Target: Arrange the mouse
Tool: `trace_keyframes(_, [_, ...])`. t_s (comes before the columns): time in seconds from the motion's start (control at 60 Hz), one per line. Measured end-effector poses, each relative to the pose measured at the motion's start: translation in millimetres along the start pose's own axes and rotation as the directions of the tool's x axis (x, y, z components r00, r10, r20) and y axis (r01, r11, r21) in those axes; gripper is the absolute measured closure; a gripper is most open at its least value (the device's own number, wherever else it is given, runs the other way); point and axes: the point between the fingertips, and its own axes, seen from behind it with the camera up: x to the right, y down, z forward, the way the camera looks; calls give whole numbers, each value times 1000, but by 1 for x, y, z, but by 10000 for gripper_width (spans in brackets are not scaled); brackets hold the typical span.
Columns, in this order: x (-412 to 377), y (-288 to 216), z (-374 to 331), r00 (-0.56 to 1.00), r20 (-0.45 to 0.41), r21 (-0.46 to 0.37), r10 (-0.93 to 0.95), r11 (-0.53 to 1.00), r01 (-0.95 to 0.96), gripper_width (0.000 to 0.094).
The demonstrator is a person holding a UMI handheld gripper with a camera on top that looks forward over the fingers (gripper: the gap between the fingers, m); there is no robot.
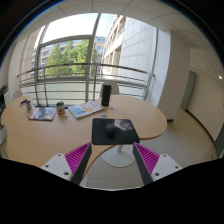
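Released, empty jaws with magenta pads hang low in frame, approaching the small grey computer mouse (124, 125) on the black rectangular mousepad (113, 131) mid-frame; next, descend.

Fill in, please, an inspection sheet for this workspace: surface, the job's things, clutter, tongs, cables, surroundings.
Surface: rounded wooden table on a white pedestal, mostly bare at the near edge.
Job's things: black mouse pad at the table's near edge; a small mouse lies on it, toward its far right part.
Clutter: magazines or papers and at the far side; a small potted plant; a dark cylinder, perhaps a speaker or a flask.
Tongs: tongs open, holding nothing, short of the table, the mouse pad beyond them.
Cables: nothing seen.
Surroundings: large window with a railing, trees and a building outside; a white wall and light floor at the right.
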Motion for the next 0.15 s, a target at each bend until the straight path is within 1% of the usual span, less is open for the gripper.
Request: trace_keyframes(0.15, [-2,4,-5,1000,3,-2,7,1000,-7,94])
